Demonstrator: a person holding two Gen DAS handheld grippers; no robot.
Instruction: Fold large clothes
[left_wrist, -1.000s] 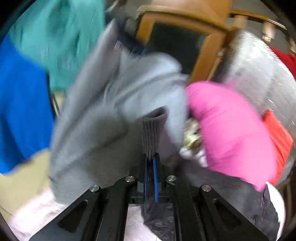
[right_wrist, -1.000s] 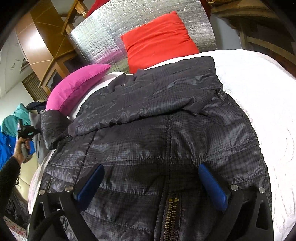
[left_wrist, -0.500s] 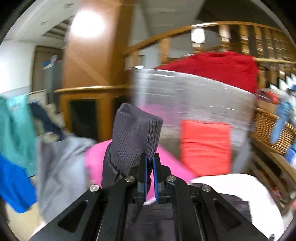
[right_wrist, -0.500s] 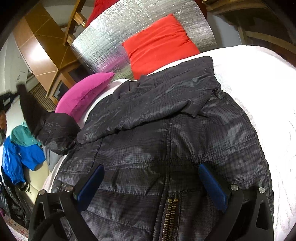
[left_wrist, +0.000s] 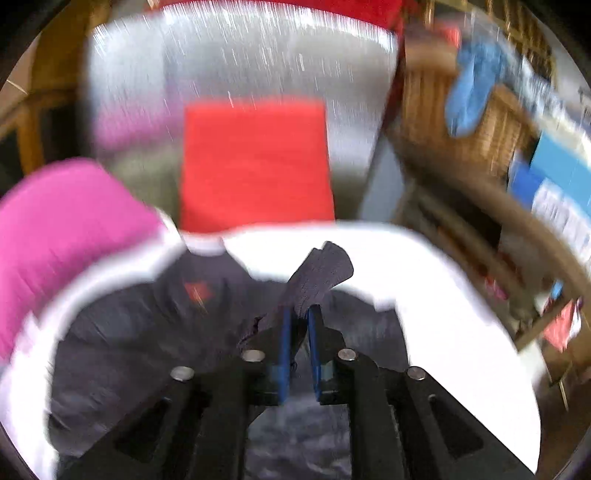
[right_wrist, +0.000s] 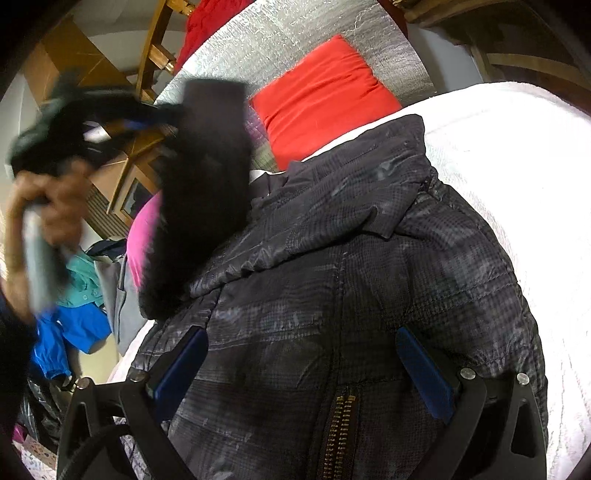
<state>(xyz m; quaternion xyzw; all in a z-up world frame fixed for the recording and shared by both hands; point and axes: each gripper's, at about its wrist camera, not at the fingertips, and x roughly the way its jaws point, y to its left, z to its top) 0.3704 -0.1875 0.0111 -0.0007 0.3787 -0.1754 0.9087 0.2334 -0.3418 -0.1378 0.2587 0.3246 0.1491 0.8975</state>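
While the jacket (right_wrist: 351, 280) lies spread on the white bed (right_wrist: 517, 155), zip side up, its sleeve (right_wrist: 207, 177) is lifted over its left side. The left hand-held gripper (left_wrist: 299, 325) has the sleeve's cuff (left_wrist: 321, 273) between its blue pads (left_wrist: 284, 343); its jaws have just been opening a little, and in the blur the pads seem not to press the cuff. The right hand-held gripper (right_wrist: 303, 373) is wide open, low over the jacket near the zip (right_wrist: 338, 435), holding nothing. Beyond the jacket sit a red pillow (right_wrist: 321, 99) and a pink pillow (left_wrist: 62, 229).
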